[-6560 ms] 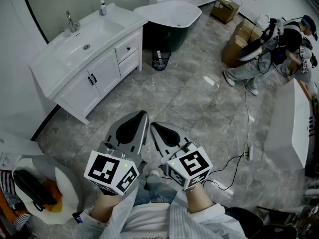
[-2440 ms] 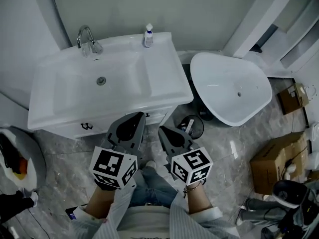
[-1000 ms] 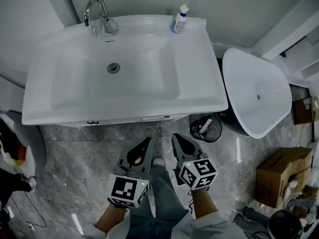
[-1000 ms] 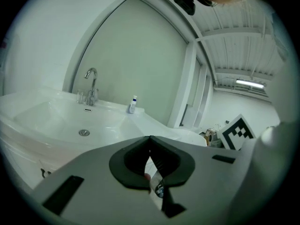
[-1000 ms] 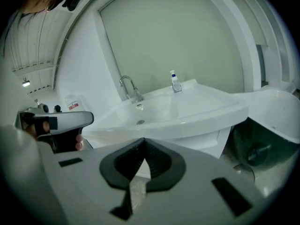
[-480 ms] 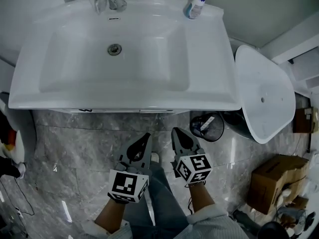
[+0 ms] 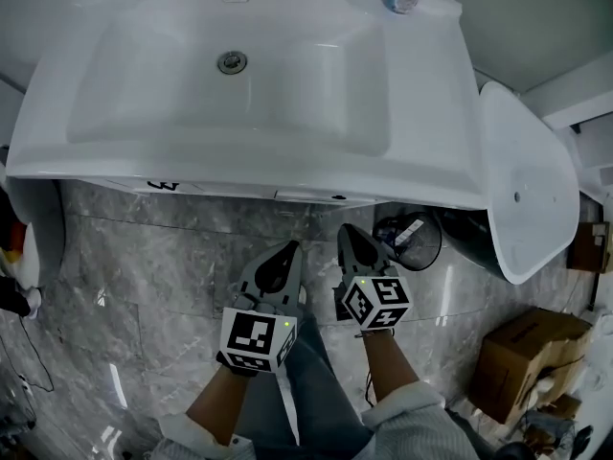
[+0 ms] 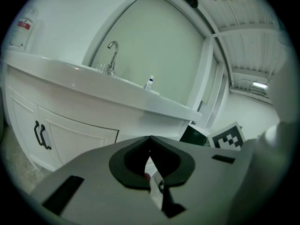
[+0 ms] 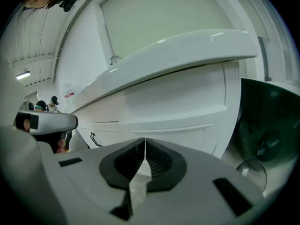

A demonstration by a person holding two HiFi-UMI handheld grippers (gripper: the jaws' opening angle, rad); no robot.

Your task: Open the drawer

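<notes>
Both tongs pinched shut and empty, low in front of the vanity, drawer not yet touched

Nearest us, the left gripper and right gripper hang side by side over the marble floor, each with its jaws tip to tip and nothing between them. Just beyond, the drawer sits shut in the right part of the white vanity, under the basin's overhang. I'd reckon a stiff, slick painted front, light on its runners: hook a pull or the top lip, not the flat face. The head view hides the fronts beneath the sink rim. The right gripper view shows them, though no pull can be made out. Only the left gripper view catches the cupboard handles, far tap and bottle
</notes>
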